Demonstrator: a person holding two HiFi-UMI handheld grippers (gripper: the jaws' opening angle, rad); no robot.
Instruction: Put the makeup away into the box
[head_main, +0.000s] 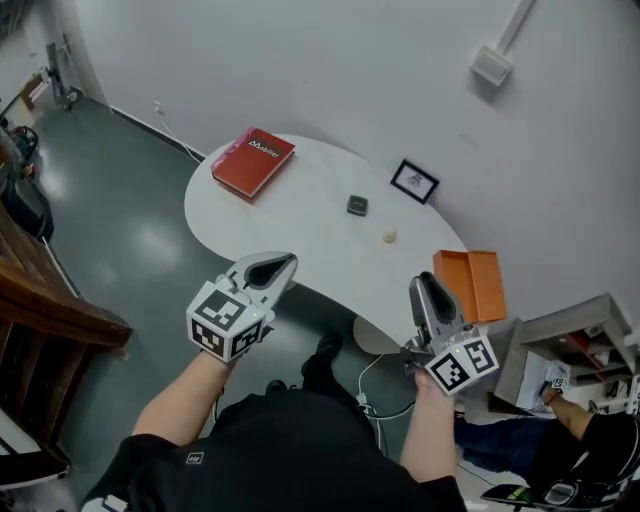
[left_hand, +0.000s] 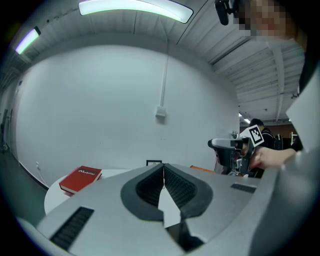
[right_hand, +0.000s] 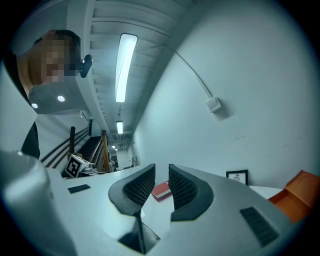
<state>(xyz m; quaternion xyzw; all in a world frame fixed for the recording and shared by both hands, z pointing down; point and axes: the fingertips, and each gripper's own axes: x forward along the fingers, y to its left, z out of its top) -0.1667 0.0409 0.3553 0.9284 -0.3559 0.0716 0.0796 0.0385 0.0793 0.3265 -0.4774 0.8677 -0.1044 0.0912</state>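
Note:
On the white round table (head_main: 290, 230) lie a small dark square compact (head_main: 357, 205) and a small cream round item (head_main: 389, 235). An open orange box (head_main: 472, 283) sits at the table's right edge; its corner shows in the right gripper view (right_hand: 298, 195). My left gripper (head_main: 283, 262) hovers at the table's near edge, its jaws shut on nothing (left_hand: 163, 167). My right gripper (head_main: 424, 282) hangs just off the near edge beside the orange box, its jaws a narrow gap apart and empty (right_hand: 161, 172). Neither gripper touches the makeup.
A red book-like case (head_main: 252, 160) lies at the table's far left. A small framed picture (head_main: 414, 181) stands at the back by the wall. A seated person (head_main: 590, 440) and shelves (head_main: 575, 345) are at the right. Cables run across the floor under the table.

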